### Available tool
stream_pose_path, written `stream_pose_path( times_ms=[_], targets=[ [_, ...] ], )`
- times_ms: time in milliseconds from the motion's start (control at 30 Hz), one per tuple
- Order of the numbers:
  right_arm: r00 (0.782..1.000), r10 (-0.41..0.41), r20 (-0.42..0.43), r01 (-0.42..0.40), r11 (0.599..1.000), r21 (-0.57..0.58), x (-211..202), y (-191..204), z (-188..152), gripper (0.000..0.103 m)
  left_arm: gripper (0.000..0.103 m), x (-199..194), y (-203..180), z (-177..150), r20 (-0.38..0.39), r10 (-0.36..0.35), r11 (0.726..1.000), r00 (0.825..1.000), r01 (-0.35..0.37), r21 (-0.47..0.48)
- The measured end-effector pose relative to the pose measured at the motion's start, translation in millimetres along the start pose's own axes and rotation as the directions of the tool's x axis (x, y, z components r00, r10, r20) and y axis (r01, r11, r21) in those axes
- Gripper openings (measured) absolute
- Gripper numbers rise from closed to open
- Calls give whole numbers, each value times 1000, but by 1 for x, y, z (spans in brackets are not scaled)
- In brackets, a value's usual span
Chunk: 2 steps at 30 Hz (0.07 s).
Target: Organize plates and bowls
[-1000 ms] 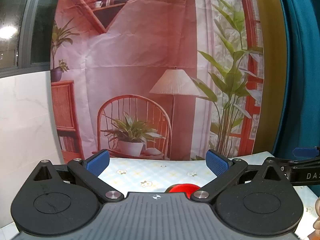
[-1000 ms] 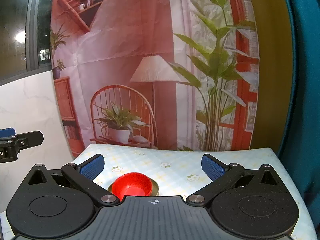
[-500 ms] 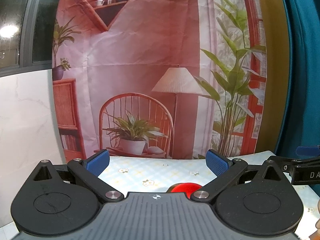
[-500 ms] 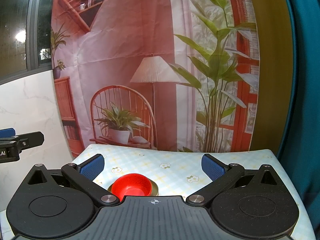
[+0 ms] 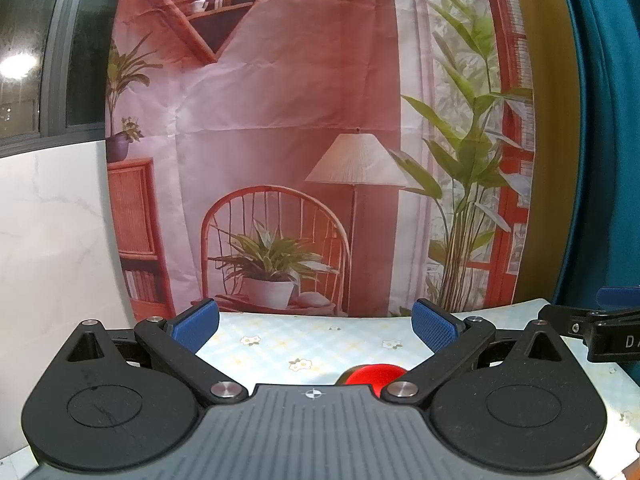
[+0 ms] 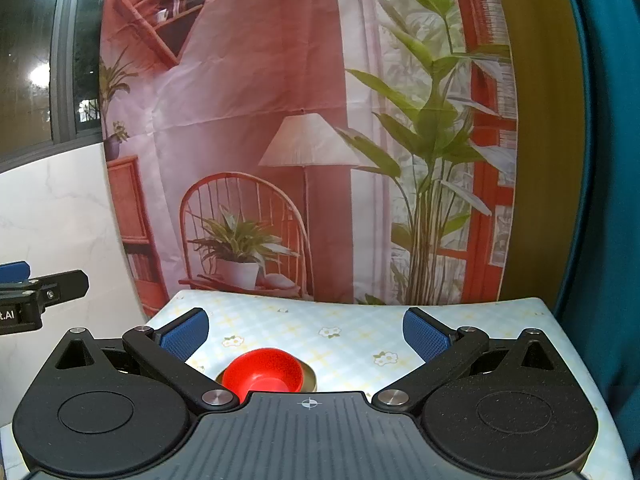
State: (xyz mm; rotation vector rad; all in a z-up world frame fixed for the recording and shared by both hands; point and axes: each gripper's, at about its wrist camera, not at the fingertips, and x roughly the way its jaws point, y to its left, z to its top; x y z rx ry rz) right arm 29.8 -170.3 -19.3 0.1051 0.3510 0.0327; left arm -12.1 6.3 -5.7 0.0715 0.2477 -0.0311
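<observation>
A red bowl (image 6: 262,374) sits inside a brownish-gold dish (image 6: 309,378) on the flower-print tablecloth (image 6: 344,332); the right gripper's body hides its near part. In the left wrist view only the top of the red bowl (image 5: 374,374) shows above the left gripper's body. My left gripper (image 5: 314,324) is open above the table with nothing between its blue pads (image 5: 194,324). My right gripper (image 6: 306,330) is also open and empty, raised behind the bowl. Each gripper shows at the edge of the other's view.
A printed backdrop (image 6: 280,140) of a chair, lamp and plants hangs right behind the table. A white marble-look wall (image 5: 52,240) and dark window are at left, a teal curtain (image 6: 608,160) at right. The table's right edge (image 6: 576,360) is close.
Both views have shifted only slightly; the left gripper has drifted a little, so the backdrop sits slightly lower and to the right. Both grippers stay open and empty.
</observation>
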Motion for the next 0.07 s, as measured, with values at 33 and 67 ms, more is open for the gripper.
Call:
stream_pose_path(
  times_ms=[33,67],
  targets=[
    [1000,-1,-1,1,1000,-1,0,0,0,103,103,0,0,0,0,-1,1000,1000,1,1],
    [1000,-2,0,2,1000,-1,0,0,0,103,103,1,1,0,-2,-6,1000,1000,6,2]
  ],
)
